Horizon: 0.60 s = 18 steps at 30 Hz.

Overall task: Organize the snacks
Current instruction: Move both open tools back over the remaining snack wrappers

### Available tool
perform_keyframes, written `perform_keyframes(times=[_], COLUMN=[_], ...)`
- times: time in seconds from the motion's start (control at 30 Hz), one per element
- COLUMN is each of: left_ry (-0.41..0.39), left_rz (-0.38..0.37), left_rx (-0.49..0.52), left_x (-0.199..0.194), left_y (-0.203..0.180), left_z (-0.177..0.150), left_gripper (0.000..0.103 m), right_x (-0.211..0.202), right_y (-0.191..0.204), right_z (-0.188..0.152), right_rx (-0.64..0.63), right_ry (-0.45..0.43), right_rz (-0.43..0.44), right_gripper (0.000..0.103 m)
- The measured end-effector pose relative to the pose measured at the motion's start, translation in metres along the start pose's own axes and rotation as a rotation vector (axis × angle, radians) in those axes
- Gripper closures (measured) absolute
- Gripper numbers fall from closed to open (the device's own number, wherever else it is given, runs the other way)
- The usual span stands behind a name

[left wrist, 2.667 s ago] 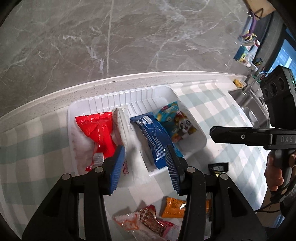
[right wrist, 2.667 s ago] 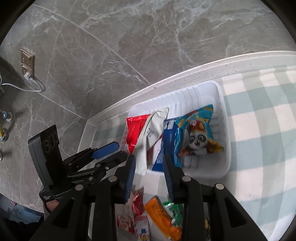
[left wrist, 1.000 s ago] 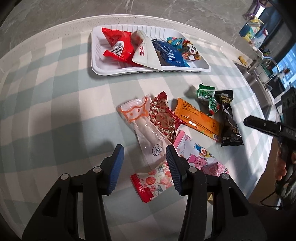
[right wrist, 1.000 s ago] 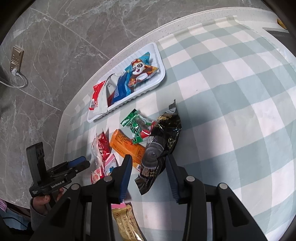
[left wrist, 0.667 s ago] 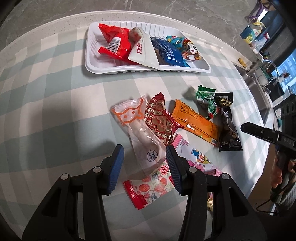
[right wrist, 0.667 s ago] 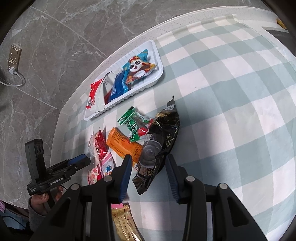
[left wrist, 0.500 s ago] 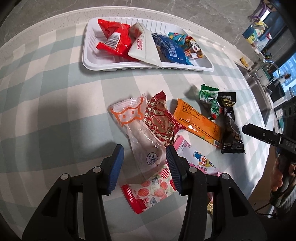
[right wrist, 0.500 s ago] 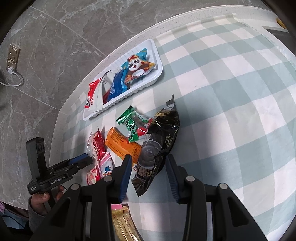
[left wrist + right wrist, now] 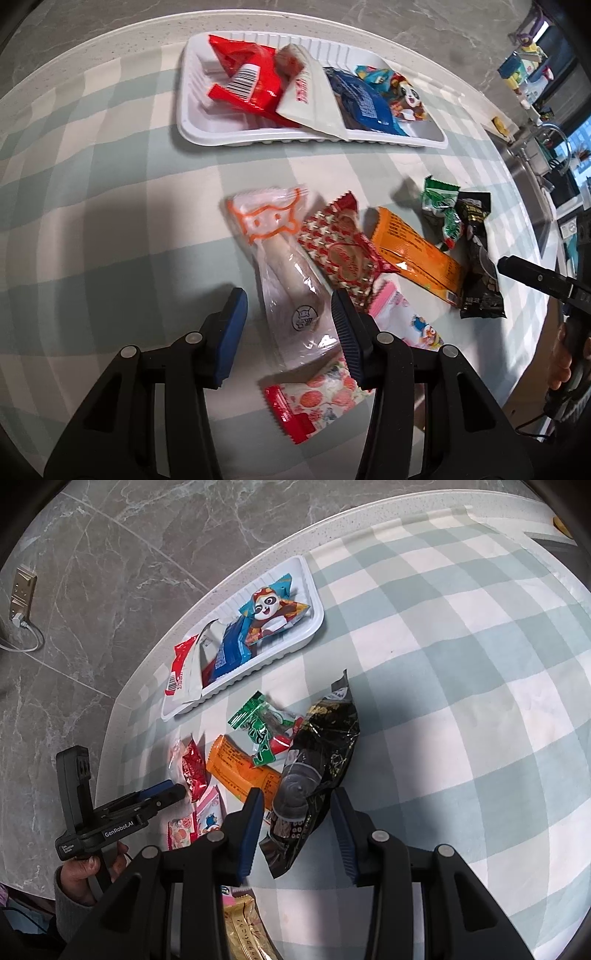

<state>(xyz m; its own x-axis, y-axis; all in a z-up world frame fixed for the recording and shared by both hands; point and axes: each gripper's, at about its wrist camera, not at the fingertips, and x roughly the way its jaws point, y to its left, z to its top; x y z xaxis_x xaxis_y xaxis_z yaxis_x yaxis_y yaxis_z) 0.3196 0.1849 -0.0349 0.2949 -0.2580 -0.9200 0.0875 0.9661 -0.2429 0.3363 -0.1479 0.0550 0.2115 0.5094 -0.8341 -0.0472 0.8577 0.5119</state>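
White plastic tray (image 9: 236, 136) sits at the far edge of my checked cloth (image 9: 461, 646), holding red, white, blue and panda packets. My left tongs (image 9: 286, 317) gape wide over the clear sausage pack (image 9: 284, 269) — empty, its near end between the tips. My right tongs (image 9: 295, 821) stand just as wide over the black packet (image 9: 317, 771), gripping nothing. Orange bar (image 9: 240, 771) and green wrapper (image 9: 264, 731) lie between.

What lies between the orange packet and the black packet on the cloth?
The green wrapped snack lies there, overlapping the orange packet and touching the black packet. The right wrist view shows it best.
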Motion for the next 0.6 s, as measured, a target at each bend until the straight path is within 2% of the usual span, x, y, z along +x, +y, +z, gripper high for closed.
perform_keyframes(times=[0.27, 0.43, 0.6], left_ry=[-0.012, -0.007, -0.007], left_rz=[-0.011, -0.012, -0.014], left_rx=[-0.026, -0.022, -0.025], left_x=[-0.002, 0.0, 0.002], left_y=[0.004, 0.002, 0.002], left_z=[0.005, 0.006, 0.007], left_gripper=[0.057, 0.057, 0.057], right_x=[0.01, 0.019, 0.026], right_y=[0.003, 0.005, 0.004], right_z=[0.009, 0.015, 0.019], right_rx=[-0.015, -0.033, -0.028], right_ry=[0.0, 0.005, 0.014], right_rz=[-0.03, -0.1, -0.119], right_gripper=[0.062, 0.055, 0.048])
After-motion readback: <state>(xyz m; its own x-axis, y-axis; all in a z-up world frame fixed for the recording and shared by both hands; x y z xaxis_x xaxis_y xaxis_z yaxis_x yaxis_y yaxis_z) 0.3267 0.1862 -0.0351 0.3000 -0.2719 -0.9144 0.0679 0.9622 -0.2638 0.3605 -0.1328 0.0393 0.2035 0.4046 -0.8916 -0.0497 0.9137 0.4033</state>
